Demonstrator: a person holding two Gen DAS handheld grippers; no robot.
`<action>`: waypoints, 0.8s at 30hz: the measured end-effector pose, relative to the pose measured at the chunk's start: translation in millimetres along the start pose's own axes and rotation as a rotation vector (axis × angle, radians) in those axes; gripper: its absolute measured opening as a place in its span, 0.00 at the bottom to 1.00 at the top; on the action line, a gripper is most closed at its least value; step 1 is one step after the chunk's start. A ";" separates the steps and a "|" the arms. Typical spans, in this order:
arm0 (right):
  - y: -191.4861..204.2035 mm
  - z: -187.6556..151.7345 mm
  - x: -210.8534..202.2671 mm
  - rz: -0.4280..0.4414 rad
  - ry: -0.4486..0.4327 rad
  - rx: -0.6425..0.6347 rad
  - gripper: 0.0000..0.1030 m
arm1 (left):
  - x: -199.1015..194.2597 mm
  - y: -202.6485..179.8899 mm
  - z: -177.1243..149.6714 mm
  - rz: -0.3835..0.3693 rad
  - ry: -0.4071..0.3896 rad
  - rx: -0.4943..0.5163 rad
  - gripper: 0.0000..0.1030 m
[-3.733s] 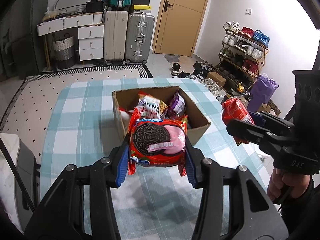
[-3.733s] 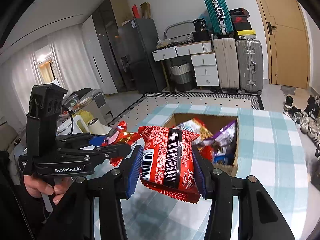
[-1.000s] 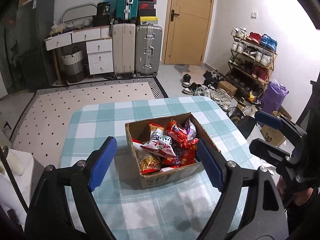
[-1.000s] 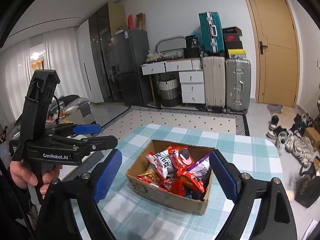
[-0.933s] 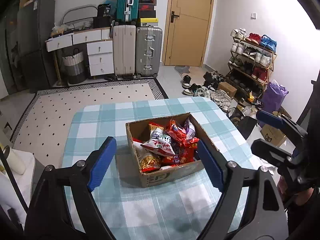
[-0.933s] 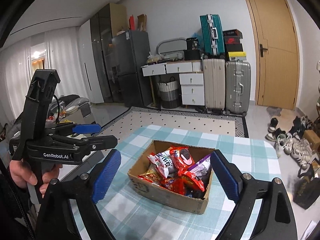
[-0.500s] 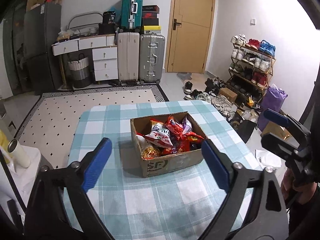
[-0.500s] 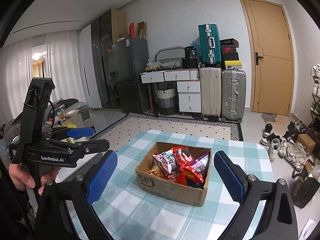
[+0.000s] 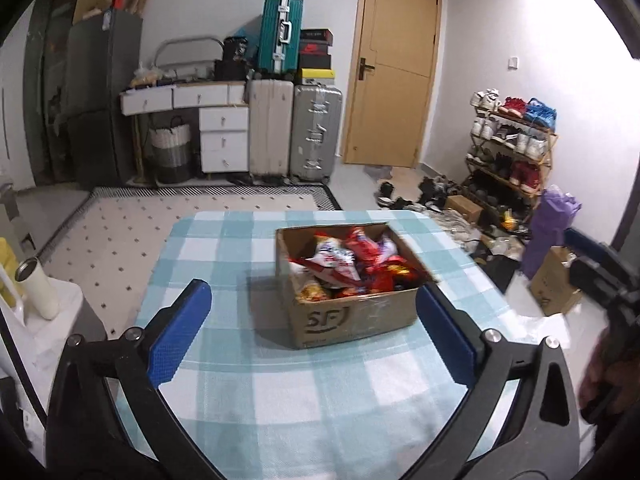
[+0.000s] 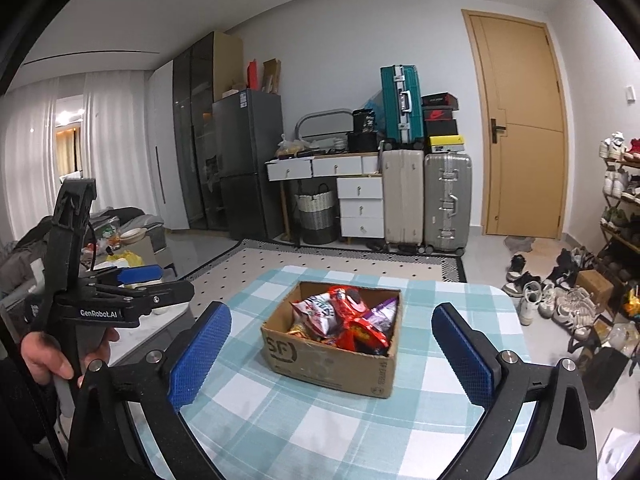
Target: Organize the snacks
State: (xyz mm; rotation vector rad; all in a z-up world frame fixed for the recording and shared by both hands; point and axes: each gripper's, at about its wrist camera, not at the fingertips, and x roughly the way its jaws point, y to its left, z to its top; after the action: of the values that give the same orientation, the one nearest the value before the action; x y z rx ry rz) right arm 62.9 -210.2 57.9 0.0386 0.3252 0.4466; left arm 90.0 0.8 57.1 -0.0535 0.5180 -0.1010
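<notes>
A brown cardboard box [image 9: 352, 320] marked SF stands on the blue checked table [image 9: 240, 380], filled with several snack packets [image 9: 352, 264]. My left gripper [image 9: 308, 292] hovers in front of the box, well back from it; its jaws are opening and nothing is between them. In the right wrist view the same box [image 10: 328, 364] and snack packets [image 10: 340, 316] lie ahead of my right gripper [image 10: 330, 314], whose jaws are also opening on nothing. Each gripper shows in the other's view: the left gripper [image 10: 160, 282] in a hand at the left, the right gripper [image 9: 580, 256] at the right edge.
A pale flask [image 9: 38, 292] stands on a white surface left of the table. Beyond the table are a rug, suitcases [image 9: 316, 132], white drawers [image 9: 222, 140] and a door [image 9: 396, 80]. A shoe rack [image 9: 512, 148], a purple bag [image 9: 548, 236] and shoes crowd the floor at right.
Both grippers held snack packets earlier; those now lie in the box. Over the last second both grippers drew back from the box and their jaws spread wider.
</notes>
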 end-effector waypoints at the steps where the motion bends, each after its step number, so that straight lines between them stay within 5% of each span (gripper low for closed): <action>1: -1.4 -5.6 -1.5 -0.008 -0.002 0.004 0.99 | 3.8 2.3 -6.9 0.014 -0.011 0.004 0.99; 14: -17.3 -68.0 19.3 -0.110 0.041 0.015 0.99 | 39.3 34.4 -73.6 0.109 -0.055 -0.014 0.99; 24: -26.8 -107.5 32.4 -0.173 -0.023 -0.039 0.99 | 57.3 36.1 -103.7 0.160 -0.078 0.019 0.99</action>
State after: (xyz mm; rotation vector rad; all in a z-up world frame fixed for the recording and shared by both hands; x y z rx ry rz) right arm 67.5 -224.1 -56.6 -0.0224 0.2943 0.2808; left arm 91.0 27.7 -63.8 0.0022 0.4419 0.0522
